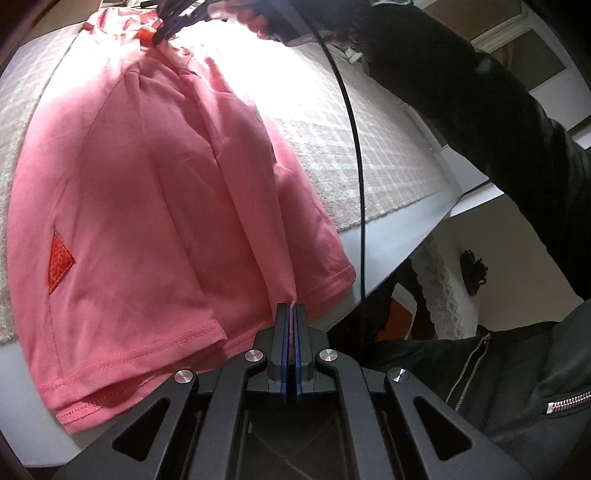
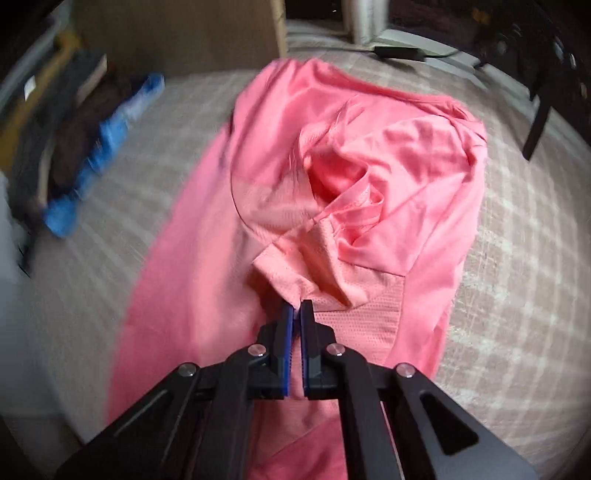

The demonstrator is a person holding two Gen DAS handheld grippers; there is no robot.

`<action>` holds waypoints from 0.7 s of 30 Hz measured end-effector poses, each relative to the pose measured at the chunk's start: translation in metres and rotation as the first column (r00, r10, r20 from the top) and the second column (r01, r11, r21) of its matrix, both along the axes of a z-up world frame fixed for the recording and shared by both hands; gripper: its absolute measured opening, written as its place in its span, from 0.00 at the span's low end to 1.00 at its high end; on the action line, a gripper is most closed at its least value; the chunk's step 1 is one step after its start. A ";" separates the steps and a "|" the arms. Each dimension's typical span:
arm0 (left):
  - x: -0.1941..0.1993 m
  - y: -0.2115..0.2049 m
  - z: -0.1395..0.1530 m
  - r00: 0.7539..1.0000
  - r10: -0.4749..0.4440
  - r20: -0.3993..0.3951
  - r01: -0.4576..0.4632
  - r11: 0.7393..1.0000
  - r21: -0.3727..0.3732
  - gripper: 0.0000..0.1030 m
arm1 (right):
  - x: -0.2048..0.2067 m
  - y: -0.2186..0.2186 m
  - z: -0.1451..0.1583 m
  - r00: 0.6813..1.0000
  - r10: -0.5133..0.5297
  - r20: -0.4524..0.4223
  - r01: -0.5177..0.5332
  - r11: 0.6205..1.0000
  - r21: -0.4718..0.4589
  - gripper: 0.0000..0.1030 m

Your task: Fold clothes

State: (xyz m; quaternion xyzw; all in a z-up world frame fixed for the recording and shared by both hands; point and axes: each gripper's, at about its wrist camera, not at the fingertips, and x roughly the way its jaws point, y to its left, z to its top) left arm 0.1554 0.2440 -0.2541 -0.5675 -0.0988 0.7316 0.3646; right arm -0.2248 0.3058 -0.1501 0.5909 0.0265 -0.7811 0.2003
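A pink T-shirt [image 1: 147, 184] lies lengthwise on a pale checked cloth [image 1: 351, 129], its hem hanging over the near table edge. My left gripper [image 1: 294, 306] is shut on a pinch of that hem. At the far end my right gripper [image 1: 166, 31] holds the bunched neck area. In the right wrist view the right gripper [image 2: 297, 308] is shut on a fold of the shirt [image 2: 369, 166] beside its mesh panel [image 2: 369, 306], and the fabric is crumpled just ahead of the tips. A red triangular patch [image 1: 59, 258] shows on the shirt's side.
A black cable [image 1: 354, 147] crosses the cloth beside a person's black sleeve [image 1: 461, 92]. A blue item [image 2: 107, 147] and dark clutter lie on the left of the table. A black power adapter [image 2: 399, 51] rests at the far edge, and a dark chair leg [image 2: 539, 122] stands at the right.
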 end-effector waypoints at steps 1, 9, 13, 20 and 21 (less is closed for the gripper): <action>0.000 -0.002 0.001 1.000 0.001 -0.002 -0.001 1.000 0.008 0.01 | -0.001 0.004 0.006 1.000 -0.009 -0.010 0.009 1.000 -0.016 0.03; 0.002 -0.019 0.007 0.999 0.044 -0.012 -0.044 0.999 0.009 0.01 | -0.016 -0.017 0.005 1.000 -0.030 -0.009 0.029 0.998 -0.063 0.04; -0.003 -0.029 -0.007 0.997 0.068 0.039 -0.068 0.998 -0.011 0.03 | -0.015 -0.035 -0.024 0.999 0.007 0.053 -0.008 1.000 0.014 0.09; 0.013 -0.055 0.019 0.995 0.097 0.016 -0.097 0.995 -0.025 0.25 | 0.062 0.038 0.056 0.993 -0.077 -0.093 0.057 0.977 -0.204 0.30; 0.016 -0.062 0.025 0.995 0.101 0.001 -0.101 0.994 -0.034 0.26 | 0.085 0.055 0.060 0.991 -0.089 -0.100 0.064 0.971 -0.231 0.30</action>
